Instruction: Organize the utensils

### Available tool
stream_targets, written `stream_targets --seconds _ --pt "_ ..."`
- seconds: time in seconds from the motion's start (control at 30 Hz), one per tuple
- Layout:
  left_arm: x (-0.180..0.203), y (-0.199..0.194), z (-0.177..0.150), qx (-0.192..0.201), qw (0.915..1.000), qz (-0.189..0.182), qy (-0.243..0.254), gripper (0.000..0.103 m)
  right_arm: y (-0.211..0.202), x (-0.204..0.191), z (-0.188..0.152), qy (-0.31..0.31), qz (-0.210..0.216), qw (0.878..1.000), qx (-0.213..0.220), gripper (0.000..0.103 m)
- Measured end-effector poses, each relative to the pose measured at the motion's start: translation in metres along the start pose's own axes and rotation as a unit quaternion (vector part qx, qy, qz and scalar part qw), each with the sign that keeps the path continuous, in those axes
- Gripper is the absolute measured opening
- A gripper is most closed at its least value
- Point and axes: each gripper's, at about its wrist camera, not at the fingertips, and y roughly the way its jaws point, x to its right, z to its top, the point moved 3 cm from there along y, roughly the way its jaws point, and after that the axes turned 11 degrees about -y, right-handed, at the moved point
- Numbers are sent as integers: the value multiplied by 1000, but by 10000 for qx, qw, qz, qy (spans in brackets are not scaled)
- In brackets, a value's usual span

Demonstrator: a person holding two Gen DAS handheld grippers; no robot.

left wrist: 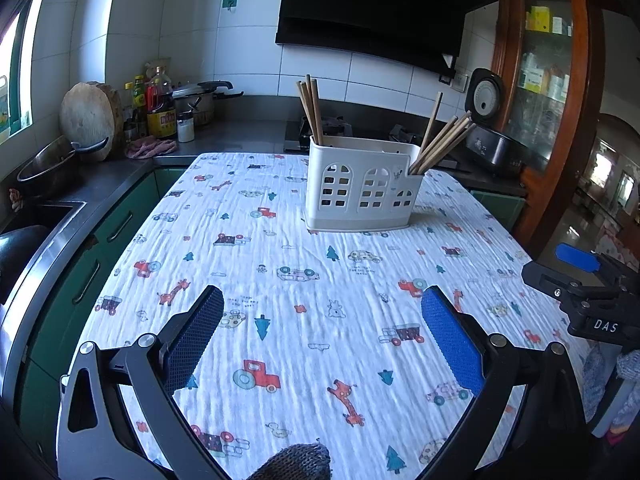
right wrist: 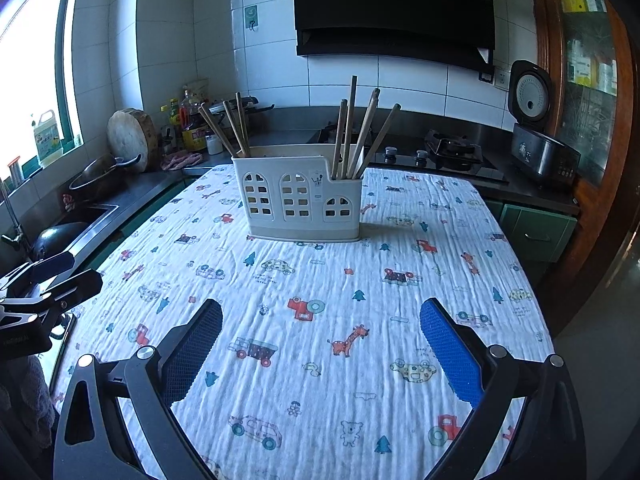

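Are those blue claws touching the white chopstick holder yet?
Apart. Both wrist views show patterned cloth between each open gripper and the holder.

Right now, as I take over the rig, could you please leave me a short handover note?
Left gripper: open, empty, above the cloth.
Right gripper: open, empty, also above the cloth.
Holder stands upright at the far end of the table.
Chopsticks: one bunch in the holder's left end, another in its low right section.
Done: no utensils lie loose on the cloth.
Left: whether the two bunches should be merged, I cannot tell.
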Motion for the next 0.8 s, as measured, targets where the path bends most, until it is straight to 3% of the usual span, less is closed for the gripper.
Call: stream_targets --seconds 0.8 --pt "3 2 -6 -73 10000 -46 13 98 -1 -6 0 -51 21 10000 7 96"
